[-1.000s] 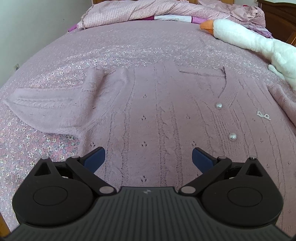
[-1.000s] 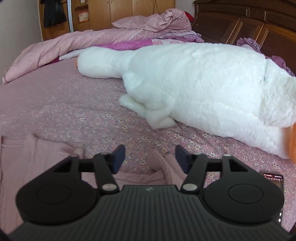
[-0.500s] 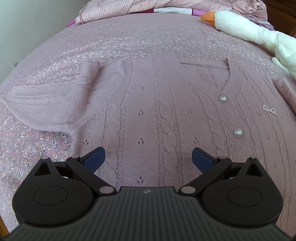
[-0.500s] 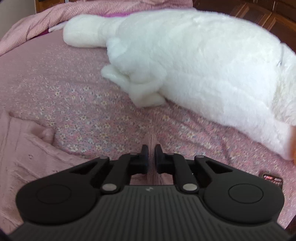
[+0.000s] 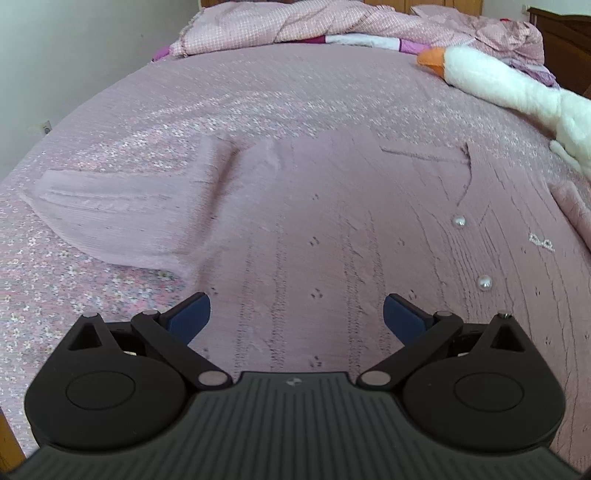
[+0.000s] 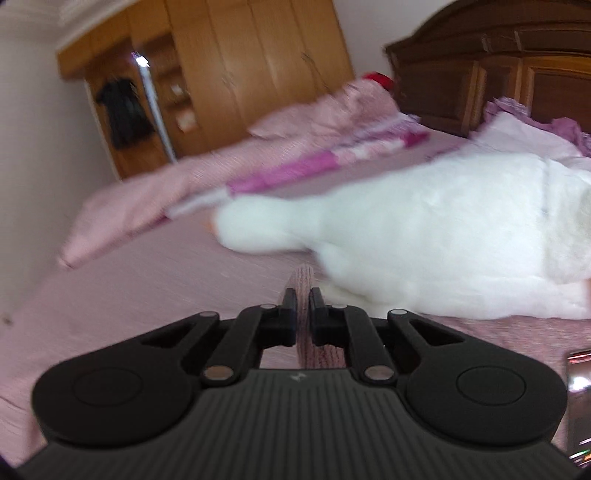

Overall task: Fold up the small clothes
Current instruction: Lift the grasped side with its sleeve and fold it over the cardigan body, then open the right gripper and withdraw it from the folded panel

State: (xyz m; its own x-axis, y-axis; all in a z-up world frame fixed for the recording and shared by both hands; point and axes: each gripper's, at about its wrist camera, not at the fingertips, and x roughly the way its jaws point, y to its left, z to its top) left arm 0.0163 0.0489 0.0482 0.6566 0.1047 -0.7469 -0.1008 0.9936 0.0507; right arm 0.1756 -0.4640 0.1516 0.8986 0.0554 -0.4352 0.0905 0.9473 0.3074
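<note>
Now the left gripper [image 5: 296, 314] hangs over the cardigan [image 5: 332, 236], its blue-padded fingers [image 5: 190, 314] spread wide with nothing between them. That cardigan lies flat, front up, on the bedspread [image 5: 258, 96], one sleeve [image 5: 110, 225] stretched out to the left, two pearl buttons [image 5: 459, 221] running down the right side and a small sparkly bow [image 5: 541, 243] just beyond them. Over on the right, the right gripper [image 6: 303, 295] has its fingers pinched together on a strip of pink knit [image 6: 303, 280], which sticks up between the tips and hangs down behind them, lifted off the bed. Behind it sprawls a big white plush goose [image 6: 443, 240], its orange beak [image 5: 430, 59] showing at the far right in the left view. A rumpled quilt [image 5: 332, 22] lines the far edge; the right view is blurred.
</note>
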